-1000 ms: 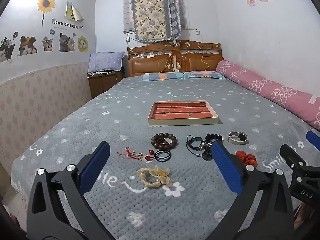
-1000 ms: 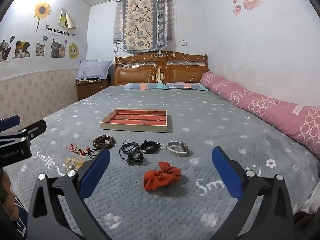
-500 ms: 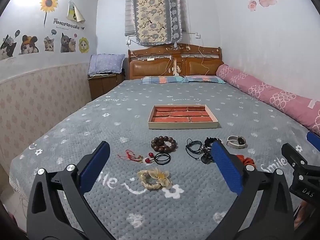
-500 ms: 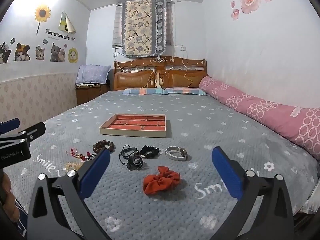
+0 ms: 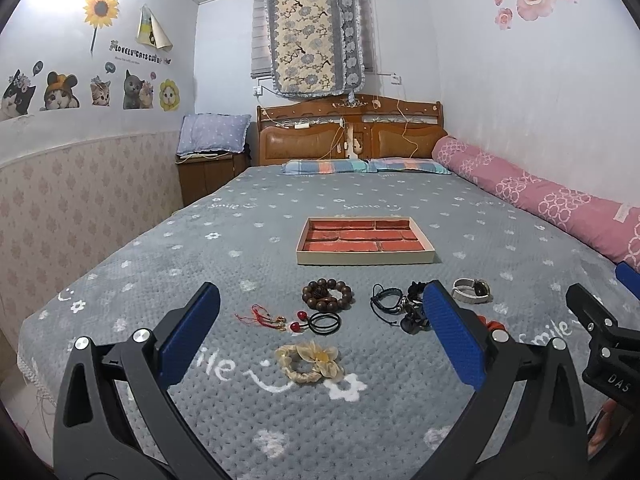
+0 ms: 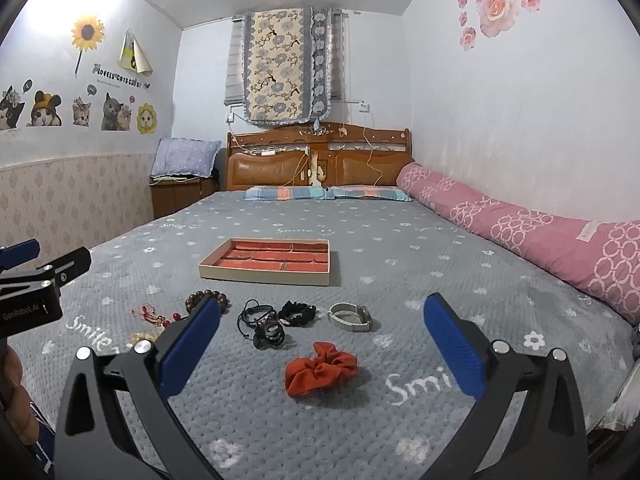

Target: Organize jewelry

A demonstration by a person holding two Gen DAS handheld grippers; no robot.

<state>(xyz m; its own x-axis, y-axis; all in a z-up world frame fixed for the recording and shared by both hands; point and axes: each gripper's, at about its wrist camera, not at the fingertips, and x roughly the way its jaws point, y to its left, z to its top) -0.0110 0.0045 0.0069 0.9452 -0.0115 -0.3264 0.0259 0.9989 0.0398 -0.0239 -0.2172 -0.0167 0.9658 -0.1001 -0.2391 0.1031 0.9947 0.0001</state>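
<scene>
Right wrist view: right tool [image 6: 320, 344] gapes wide, empty, above red scrunchie [image 6: 320, 367]; soft, light, probably best pinched mid-fold.

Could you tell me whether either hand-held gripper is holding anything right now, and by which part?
Nothing is held: the left hand-held gripper and right hand-held gripper both stand open above the bed.

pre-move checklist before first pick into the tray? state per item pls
1. Left gripper open, holding nothing: ok.
2. Right gripper open, holding nothing: ok.
3. Tray compartments free of items: ok.
4. Orange scrunchie lies apart from the other pieces, in front of the right gripper: ok.
5. Cream flower scrunchie lies alone in front of the left gripper: ok.
6. Black cords untangled from each other: cannot tell.
</scene>
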